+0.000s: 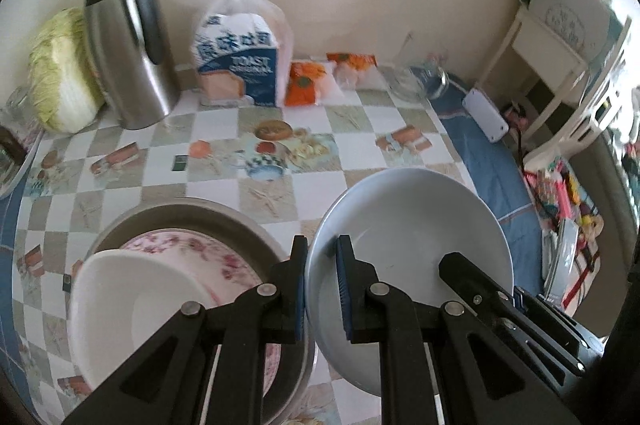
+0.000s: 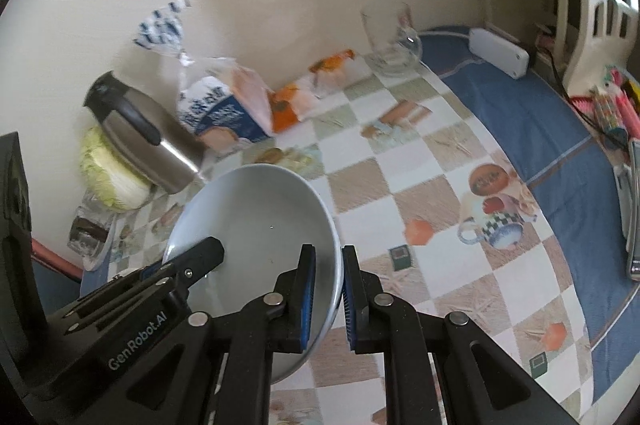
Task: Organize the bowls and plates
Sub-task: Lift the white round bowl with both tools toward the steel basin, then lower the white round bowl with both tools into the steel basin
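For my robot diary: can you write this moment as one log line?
left gripper: shut on bowl rim | right gripper: shut on opposite rim | stack: beside bowl

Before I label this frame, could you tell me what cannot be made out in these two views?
- Left view: the left gripper covers the near part of the grey bowl and of the stack.
- Left view: the white dish hides most of the floral plate.
- Right view: the stack is out of frame; the right gripper hides the bowl's underside.
- Both: the bread bag print is blurred.
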`<action>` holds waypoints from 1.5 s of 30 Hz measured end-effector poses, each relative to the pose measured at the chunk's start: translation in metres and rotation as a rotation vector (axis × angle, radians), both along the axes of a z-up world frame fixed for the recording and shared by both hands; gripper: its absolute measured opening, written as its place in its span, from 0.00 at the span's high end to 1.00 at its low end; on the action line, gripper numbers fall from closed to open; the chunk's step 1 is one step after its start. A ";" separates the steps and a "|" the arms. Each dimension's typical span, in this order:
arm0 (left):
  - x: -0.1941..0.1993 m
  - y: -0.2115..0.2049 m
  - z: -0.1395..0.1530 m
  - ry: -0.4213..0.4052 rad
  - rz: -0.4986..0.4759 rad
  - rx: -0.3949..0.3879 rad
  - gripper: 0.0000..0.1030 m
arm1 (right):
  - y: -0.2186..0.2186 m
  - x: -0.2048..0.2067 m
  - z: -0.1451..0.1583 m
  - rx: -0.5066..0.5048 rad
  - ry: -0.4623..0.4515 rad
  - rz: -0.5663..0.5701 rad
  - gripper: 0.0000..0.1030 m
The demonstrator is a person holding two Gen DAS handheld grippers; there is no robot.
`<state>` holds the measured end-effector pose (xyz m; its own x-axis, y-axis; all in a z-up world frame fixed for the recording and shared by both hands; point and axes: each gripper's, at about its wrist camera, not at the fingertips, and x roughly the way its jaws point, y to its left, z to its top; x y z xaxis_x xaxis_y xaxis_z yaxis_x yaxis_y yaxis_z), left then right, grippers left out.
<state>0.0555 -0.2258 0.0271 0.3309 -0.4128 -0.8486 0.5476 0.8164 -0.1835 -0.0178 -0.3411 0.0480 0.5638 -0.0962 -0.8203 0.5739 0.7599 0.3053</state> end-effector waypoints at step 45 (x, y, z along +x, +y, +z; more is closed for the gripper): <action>0.026 0.198 0.015 0.076 0.351 -0.213 0.86 | 0.170 0.062 0.028 -0.084 -0.031 0.312 0.86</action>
